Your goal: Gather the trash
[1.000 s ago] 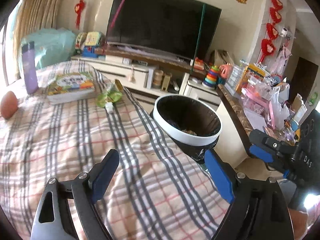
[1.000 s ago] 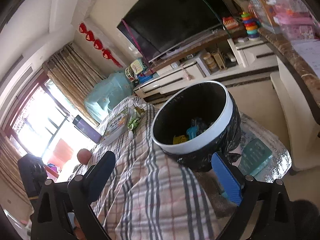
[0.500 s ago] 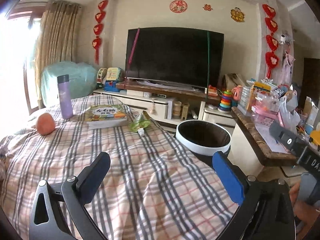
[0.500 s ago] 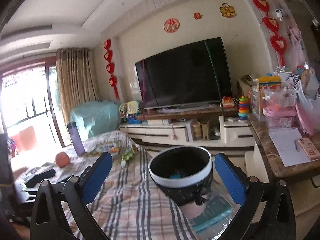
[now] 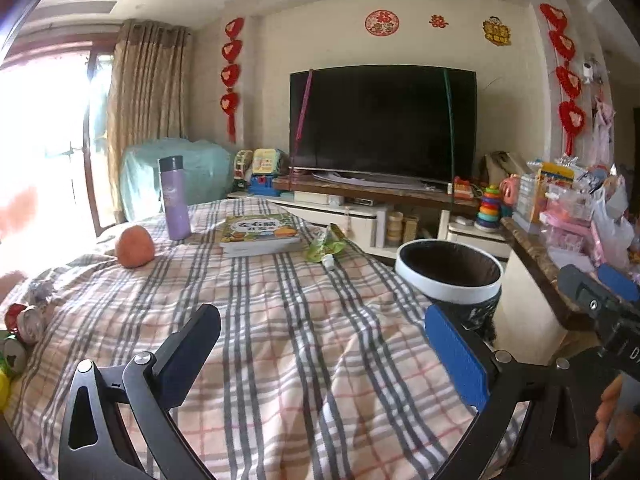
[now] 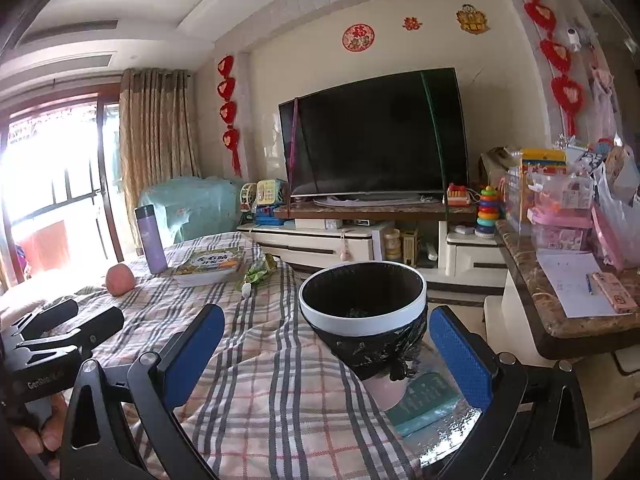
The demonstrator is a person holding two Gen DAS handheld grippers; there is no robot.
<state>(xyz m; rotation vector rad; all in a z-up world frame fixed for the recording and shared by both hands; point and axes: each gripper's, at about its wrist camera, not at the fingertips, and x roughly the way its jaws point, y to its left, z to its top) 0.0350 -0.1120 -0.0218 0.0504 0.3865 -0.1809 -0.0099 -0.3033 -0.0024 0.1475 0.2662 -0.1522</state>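
Note:
A white-rimmed trash bin (image 5: 448, 276) with a black liner stands at the right edge of the plaid-covered table (image 5: 280, 340); it also shows in the right wrist view (image 6: 362, 300). A crumpled green wrapper with a white cap (image 5: 326, 246) lies at the table's far side, also in the right wrist view (image 6: 258, 274). Small crumpled items (image 5: 24, 320) lie at the table's left edge. My left gripper (image 5: 320, 356) is open and empty above the table. My right gripper (image 6: 326, 354) is open and empty, in front of the bin.
A purple bottle (image 5: 174, 198), a peach (image 5: 134, 246) and a book (image 5: 260, 234) sit at the table's far side. A marble counter (image 6: 560, 304) with clutter stands on the right. A TV (image 5: 382, 122) on a stand fills the back wall.
Both grippers have pulled back and levelled out from looking down into the bin. The bin now sits lower and farther in both views. Both stay open.

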